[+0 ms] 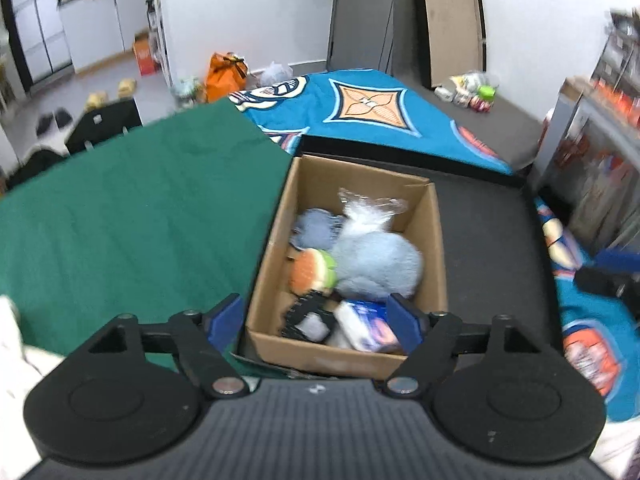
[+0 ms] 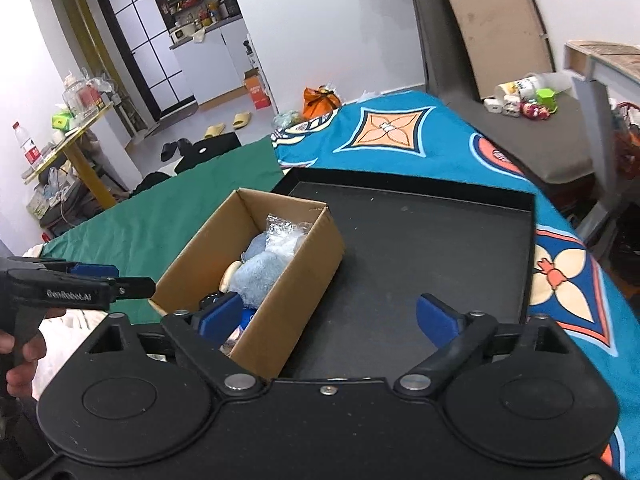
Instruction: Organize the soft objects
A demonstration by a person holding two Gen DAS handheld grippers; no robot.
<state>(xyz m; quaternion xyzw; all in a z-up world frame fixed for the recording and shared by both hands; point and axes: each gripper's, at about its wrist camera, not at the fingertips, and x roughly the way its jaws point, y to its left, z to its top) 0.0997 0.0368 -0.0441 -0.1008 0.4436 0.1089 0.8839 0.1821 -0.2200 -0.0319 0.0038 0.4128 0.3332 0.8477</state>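
Brimming cardboard box (image 1: 434, 248) of fluffy blue plush (image 1: 376, 266) (some bagged), left gripper (image 1: 318, 320) and right gripper (image 2: 330, 316) both agape.

So the cardboard box (image 2: 280, 280) sits in the tray's (image 2: 440, 240) left corner, soft toys (image 1: 376, 268) piled inside, cloth (image 1: 140, 208) spread to its left.

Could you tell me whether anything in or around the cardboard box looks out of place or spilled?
Nothing stands out. The soft toys all sit inside the cardboard box, which stands upright in the black tray. Nothing has spilled onto the tray or the green cloth.
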